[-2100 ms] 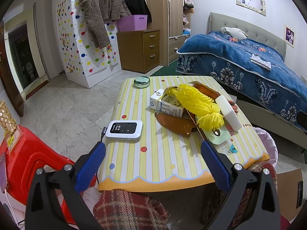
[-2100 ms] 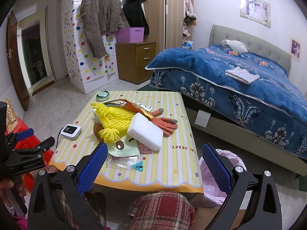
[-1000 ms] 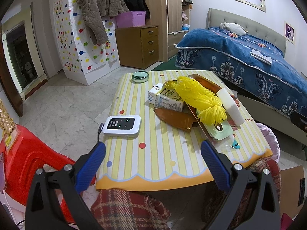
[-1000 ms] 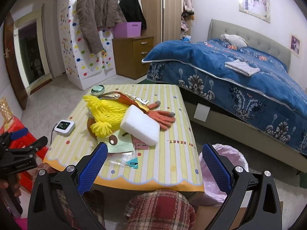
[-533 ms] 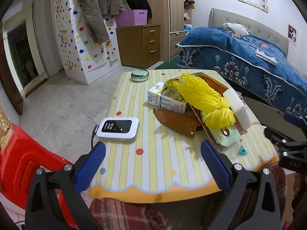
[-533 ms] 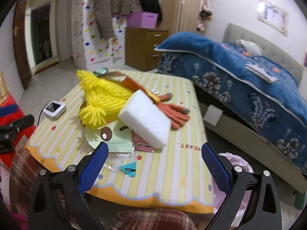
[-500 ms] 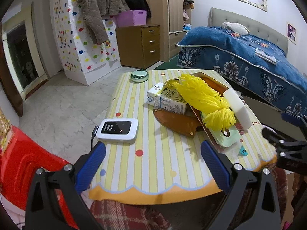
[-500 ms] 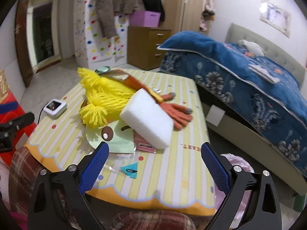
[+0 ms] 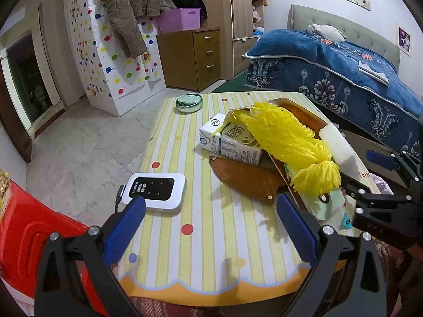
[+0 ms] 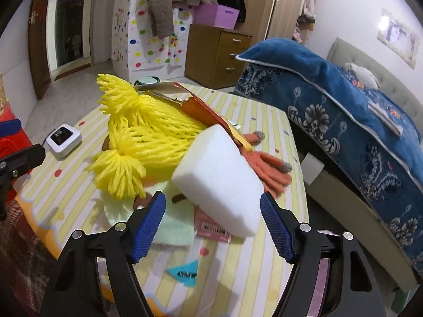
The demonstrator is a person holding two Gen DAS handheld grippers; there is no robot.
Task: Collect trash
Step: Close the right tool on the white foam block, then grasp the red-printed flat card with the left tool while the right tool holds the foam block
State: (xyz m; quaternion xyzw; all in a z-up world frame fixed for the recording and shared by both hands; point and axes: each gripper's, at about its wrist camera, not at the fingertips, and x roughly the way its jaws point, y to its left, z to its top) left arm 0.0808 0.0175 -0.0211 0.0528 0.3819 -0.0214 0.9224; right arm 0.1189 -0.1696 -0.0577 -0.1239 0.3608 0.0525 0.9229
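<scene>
Just ahead of your spread right hand-held gripper, the white foam block waits; straddle its narrow sides before squeezing.

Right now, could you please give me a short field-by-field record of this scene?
surface: striped table
left gripper: open, empty, over the table's near edge
right gripper: open, empty, facing the white foam block
pile: yellow foam net, milk carton, orange glove
apart from pile: white device, green round tin
</scene>
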